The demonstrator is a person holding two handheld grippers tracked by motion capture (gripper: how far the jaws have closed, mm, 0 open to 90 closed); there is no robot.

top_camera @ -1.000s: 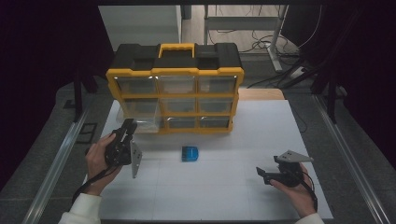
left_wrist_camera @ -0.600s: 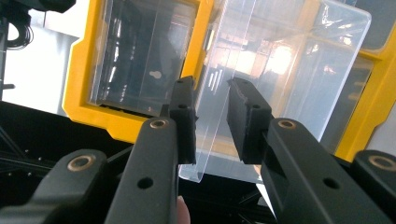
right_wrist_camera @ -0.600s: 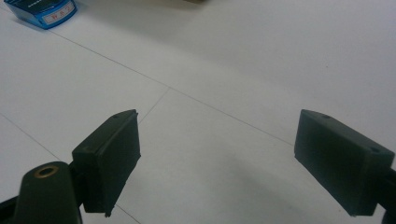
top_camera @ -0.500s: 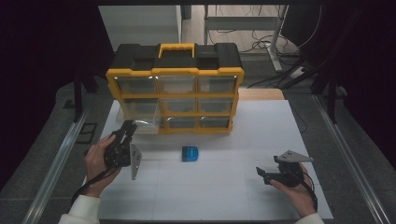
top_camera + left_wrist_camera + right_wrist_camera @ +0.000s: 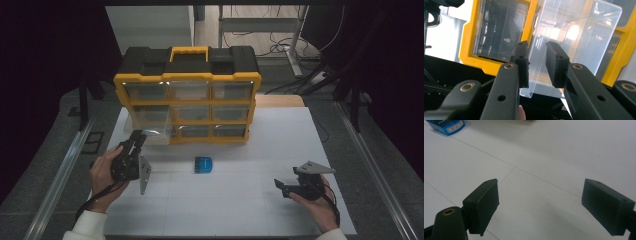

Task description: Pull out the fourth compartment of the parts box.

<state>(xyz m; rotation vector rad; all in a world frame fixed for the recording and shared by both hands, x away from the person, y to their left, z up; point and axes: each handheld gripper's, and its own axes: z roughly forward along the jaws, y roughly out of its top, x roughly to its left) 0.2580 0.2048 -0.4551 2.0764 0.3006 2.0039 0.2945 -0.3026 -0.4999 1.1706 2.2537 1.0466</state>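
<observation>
A: How should the clear drawer [image 5: 574, 37] come out of the yellow organizer [image 5: 187, 95]?

B: Straight and level toward you. The left gripper [image 5: 537, 63] straddles its front lip, jaws partly closed, not visibly pinching. The right gripper [image 5: 540, 206] gapes wide over the table [image 5: 549, 152], the blue box [image 5: 446, 126] ahead of it.

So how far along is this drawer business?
Early. The clear drawer at the organizer's lower left is pulled partly out, and the left tool has its jaws around the drawer's front edge. The blue box lies on the table, untouched. The right tool waits open, nothing in it.
</observation>
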